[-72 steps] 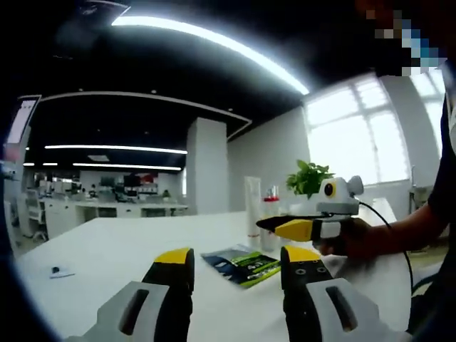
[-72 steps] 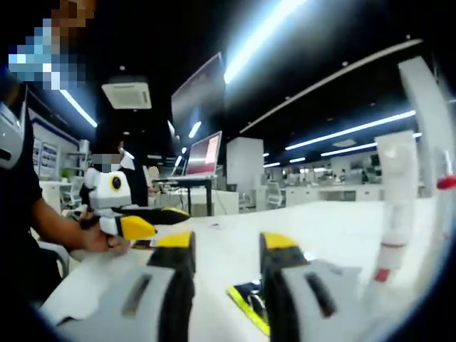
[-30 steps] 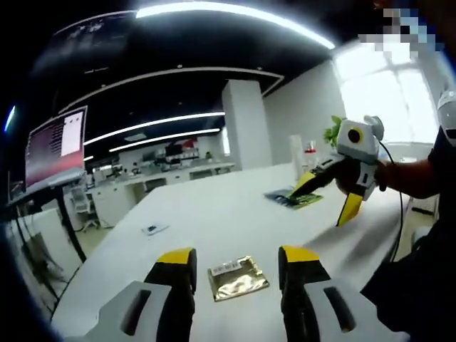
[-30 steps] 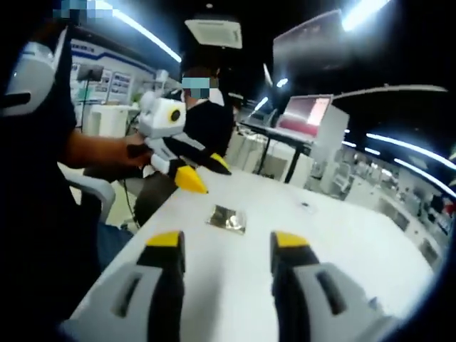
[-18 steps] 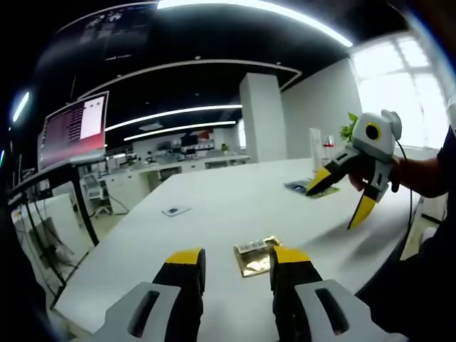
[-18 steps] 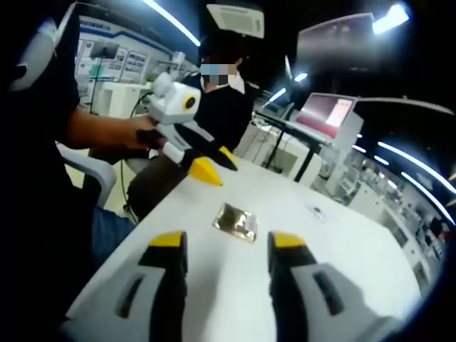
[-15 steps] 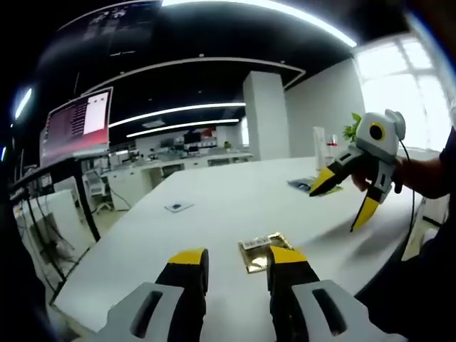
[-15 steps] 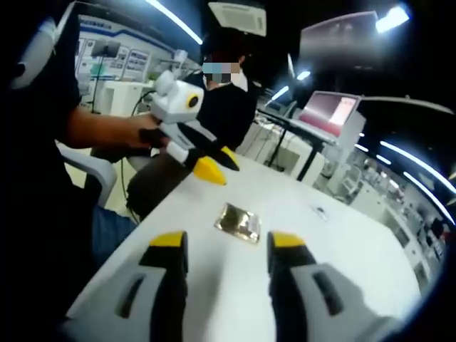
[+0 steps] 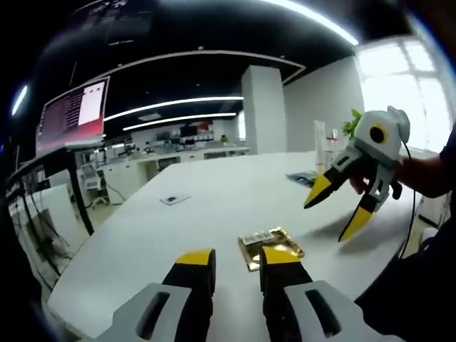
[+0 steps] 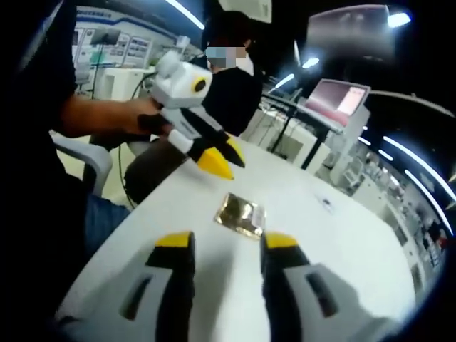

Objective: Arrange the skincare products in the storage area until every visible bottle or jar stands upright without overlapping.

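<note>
A gold foil sachet (image 9: 269, 246) lies flat on the white table (image 9: 199, 214), just beyond my left gripper (image 9: 237, 260), which is open with a narrow gap and nothing in it. In the right gripper view the same sachet (image 10: 241, 214) lies ahead of my right gripper (image 10: 226, 246), also open and empty. That right gripper (image 9: 340, 210) hangs over the table at the right with its jaws spread, held by a hand. My left gripper (image 10: 222, 160) hovers just behind the sachet. A green sachet (image 9: 303, 178), a white tube (image 9: 318, 137) and a small red-topped bottle (image 9: 332, 140) stand far off.
A small flat item (image 9: 173, 199) lies on the table at the far left. A monitor (image 9: 71, 114) stands on a stand beyond the table's left edge. A plant (image 9: 351, 127) sits by the window. A seated person (image 10: 228, 92) is behind the table.
My left gripper's jaws have narrowed and come closer to the gold sachet. The right gripper has dropped lower over the table and edged nearer the sachet. The sachet has not moved.
</note>
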`<state>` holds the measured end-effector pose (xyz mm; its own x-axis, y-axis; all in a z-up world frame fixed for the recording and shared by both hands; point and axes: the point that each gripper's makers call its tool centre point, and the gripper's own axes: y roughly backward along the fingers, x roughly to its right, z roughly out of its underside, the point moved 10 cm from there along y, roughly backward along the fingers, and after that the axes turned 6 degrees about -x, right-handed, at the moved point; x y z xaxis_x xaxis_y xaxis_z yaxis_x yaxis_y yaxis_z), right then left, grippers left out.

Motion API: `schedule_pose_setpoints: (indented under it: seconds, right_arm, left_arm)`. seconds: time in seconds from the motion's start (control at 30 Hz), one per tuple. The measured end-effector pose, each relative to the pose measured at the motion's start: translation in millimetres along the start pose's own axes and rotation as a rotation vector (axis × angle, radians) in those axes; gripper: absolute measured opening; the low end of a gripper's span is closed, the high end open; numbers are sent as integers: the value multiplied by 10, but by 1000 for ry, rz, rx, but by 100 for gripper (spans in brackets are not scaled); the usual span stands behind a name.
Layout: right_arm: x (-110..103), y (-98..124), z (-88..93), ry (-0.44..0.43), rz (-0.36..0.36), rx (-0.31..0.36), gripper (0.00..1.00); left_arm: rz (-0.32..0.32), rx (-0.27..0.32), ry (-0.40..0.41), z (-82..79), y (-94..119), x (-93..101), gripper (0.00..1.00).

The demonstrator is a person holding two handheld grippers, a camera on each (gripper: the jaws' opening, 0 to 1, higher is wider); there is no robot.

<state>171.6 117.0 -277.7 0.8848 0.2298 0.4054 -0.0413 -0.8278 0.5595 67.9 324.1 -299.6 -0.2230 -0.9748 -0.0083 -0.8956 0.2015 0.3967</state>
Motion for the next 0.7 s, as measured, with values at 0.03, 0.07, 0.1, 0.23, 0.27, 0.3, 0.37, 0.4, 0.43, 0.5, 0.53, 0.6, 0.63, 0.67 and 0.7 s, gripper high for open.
schedule_pose_setpoints:
  seconds: [0.03,0.07,0.1,0.23,0.27,0.3,0.37,0.4,0.43,0.5,0.53,0.6,0.63,0.67,0.7]
  right_arm:
    - [3,-9,0,1,-1,-2,36]
    - [5,-15,0,1,-2,-2,35]
    - [7,-28,-1,2,-2,-4,35]
    - [5,-67,5,19,3,-24,34]
    - [5,-73,9,22,3,-27,33]
    - [7,-90,15,23,3,-30,33]
    - [14,-100,18,22,9,-30,32]
    - [17,-102,20,22,10,-32,31]
    - [22,-100,22,21,12,-32,31]
    - [36,-100,30,19,17,-36,31]
    - [39,-103,28,21,17,-37,31]
    - [39,-108,25,22,17,-37,31]
    - [40,-109,25,22,17,-36,30]
    - [46,-117,23,23,16,-36,30]
    - [51,-122,21,23,16,-35,30]
  left_arm:
    - [0,-5,-5,-5,-13,3,22]
    - [-1,-9,-9,-10,-27,8,22]
    - [-2,-13,-13,-16,-41,8,21]
    - [-3,-24,-20,-41,-101,1,20]
    - [0,-25,-22,-47,-117,0,20]
    - [4,-26,-24,-53,-133,0,19]
    - [9,-33,-28,-58,-166,0,18]
    - [9,-37,-33,-61,-180,4,17]
    - [10,-42,-38,-62,-193,5,17]
    - [13,-50,-44,-67,-215,10,15]
    - [15,-53,-46,-69,-223,11,15]
    - [24,-56,-52,-79,-240,16,13]
    - [27,-58,-54,-86,-252,20,12]
    - [29,-64,-63,-94,-267,26,12]
    - [29,-70,-73,-98,-279,29,12]
